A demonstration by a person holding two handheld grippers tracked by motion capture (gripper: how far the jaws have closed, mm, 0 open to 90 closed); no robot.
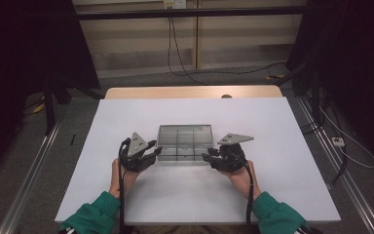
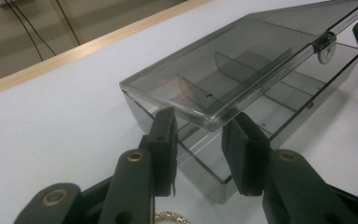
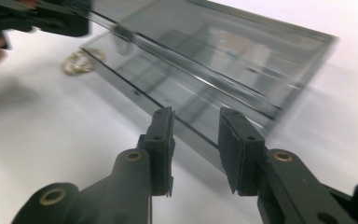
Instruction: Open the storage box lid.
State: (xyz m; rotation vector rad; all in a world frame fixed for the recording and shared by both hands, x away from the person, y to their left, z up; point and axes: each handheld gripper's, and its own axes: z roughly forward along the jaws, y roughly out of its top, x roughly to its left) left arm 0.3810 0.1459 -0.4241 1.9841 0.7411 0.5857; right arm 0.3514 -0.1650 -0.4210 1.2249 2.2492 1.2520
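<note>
Risk: the lid [image 2: 223, 60] could be dropped shut, or the box slid across the white table [image 1: 282, 146], if one gripper is moved before the other or the corner is only brushed, not gripped.
Look: a smoked, see-through compartment box [image 1: 184, 142] with inner dividers and a small front latch [image 2: 325, 43]; lid raised slightly off the base.
Place: mid-table, between the grippers, long side toward the person.
Left gripper [image 2: 200, 140]: at 9 o'clock of the box, jaws apart, straddling the lid's corner.
Right gripper [image 3: 196, 140]: at 3 o'clock, jaws apart, nothing clamped.
Nearby: a gold ring [image 3: 78, 62] is seen beside the box.
</note>
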